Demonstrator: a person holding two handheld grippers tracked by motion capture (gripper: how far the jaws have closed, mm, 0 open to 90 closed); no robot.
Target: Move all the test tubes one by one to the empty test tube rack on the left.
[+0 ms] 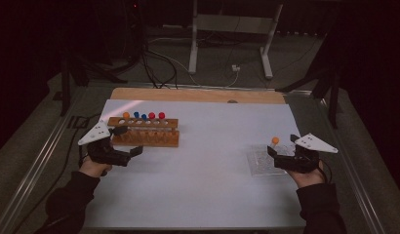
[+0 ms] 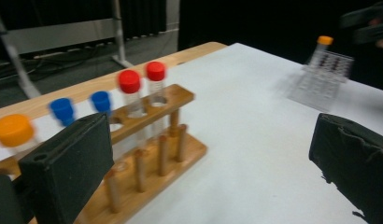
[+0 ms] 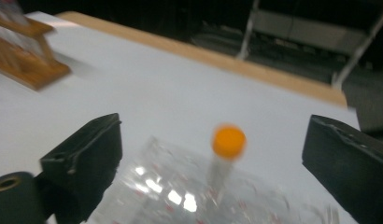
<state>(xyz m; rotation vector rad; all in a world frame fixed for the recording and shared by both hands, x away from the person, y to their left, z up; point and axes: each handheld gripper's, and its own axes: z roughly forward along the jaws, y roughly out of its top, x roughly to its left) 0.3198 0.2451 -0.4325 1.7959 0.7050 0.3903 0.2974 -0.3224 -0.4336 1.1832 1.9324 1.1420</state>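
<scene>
A clear tube with an orange cap [image 3: 228,142] stands upright in a transparent plastic rack [image 3: 171,186] near the white worktop's [image 1: 212,161] right edge — well apart from the wooden rack [image 1: 145,131] of capped tubes.

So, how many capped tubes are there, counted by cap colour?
Orange caps: 2, one in the wooden rack, one on the clear rack
Blue caps: 2
Red caps: 2
Total: 6 tubes
</scene>
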